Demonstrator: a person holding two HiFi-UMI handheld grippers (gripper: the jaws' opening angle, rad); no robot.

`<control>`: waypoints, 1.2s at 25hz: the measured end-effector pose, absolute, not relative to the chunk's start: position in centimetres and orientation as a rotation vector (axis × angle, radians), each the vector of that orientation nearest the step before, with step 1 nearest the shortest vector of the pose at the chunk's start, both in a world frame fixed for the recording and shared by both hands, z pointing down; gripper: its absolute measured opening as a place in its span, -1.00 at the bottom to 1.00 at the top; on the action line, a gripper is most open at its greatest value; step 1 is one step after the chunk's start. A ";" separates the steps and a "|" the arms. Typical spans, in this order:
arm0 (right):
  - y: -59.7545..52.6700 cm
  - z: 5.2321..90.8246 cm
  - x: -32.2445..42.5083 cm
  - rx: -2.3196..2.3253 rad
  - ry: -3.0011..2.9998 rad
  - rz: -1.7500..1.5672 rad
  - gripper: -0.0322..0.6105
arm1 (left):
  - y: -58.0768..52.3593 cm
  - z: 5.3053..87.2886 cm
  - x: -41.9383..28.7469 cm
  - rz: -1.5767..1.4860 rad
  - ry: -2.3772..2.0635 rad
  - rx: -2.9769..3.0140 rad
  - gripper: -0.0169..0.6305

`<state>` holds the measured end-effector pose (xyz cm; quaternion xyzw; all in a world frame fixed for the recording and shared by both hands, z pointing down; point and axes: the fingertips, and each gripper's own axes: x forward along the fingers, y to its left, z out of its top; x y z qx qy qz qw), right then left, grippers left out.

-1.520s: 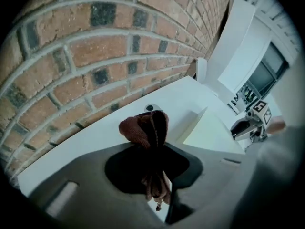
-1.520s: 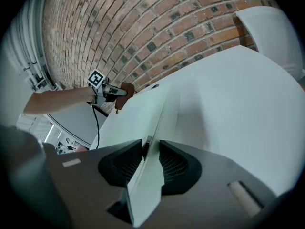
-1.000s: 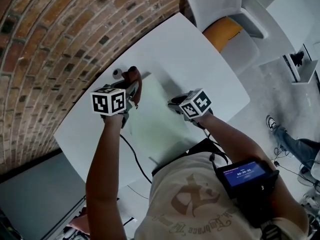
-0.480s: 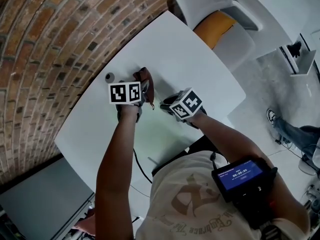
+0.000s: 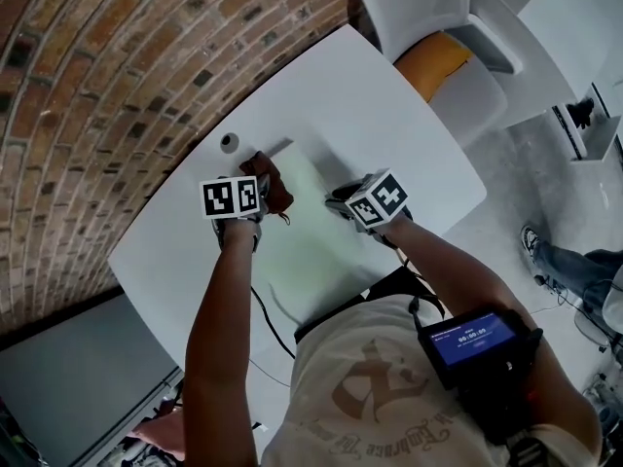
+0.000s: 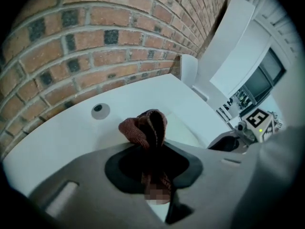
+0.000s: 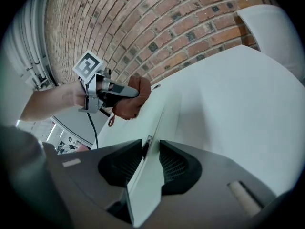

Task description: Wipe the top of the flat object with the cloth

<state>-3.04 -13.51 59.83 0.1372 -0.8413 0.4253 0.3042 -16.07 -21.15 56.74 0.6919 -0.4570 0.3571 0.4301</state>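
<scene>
A pale green flat board (image 5: 310,236) lies on the white table (image 5: 380,115). My left gripper (image 6: 151,167) is shut on a reddish-brown cloth (image 6: 147,128), which bunches out past the pads. In the head view the cloth (image 5: 274,184) hangs at the board's far left end, beside the marker cube of the left gripper (image 5: 255,212). Whether it touches the board I cannot tell. My right gripper (image 7: 145,162) is shut on the board's near edge (image 7: 143,185), and its pads stand on either side of the thin sheet. The right gripper view shows the cloth (image 7: 131,99) over the board's far end.
A small grey disc with a dark hole (image 5: 229,142) lies on the table just beyond the cloth. A brick wall (image 5: 117,56) runs along the table's far side. A white chair with a yellow seat (image 5: 433,58) stands at the far corner. A black cable (image 5: 263,309) trails off the near edge.
The left gripper has come down with the cloth onto the board's far end. The right gripper has kept still on the board's edge.
</scene>
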 end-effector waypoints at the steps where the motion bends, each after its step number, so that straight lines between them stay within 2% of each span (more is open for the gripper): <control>1: -13.5 59.8 -3.1 0.369 -2.229 1.124 -0.51 | -20.5 56.8 -17.2 0.882 -1.156 1.709 -0.72; 9: -13.5 59.8 -3.1 0.399 -2.212 1.111 -0.52 | -15.2 56.7 -25.7 0.767 -1.273 1.569 -0.72; 18: -13.6 59.8 -3.2 0.415 -2.209 1.120 -0.52 | -12.4 55.5 -29.6 0.701 -1.336 1.517 -0.72; 22: -13.6 59.8 -3.3 0.423 -2.220 1.125 -0.52 | -13.4 53.1 -26.1 0.634 -1.247 1.628 -0.72; 30: -13.7 59.9 -3.3 0.430 -2.234 1.136 -0.52 | -17.0 52.2 -12.3 0.684 -0.906 1.860 -0.72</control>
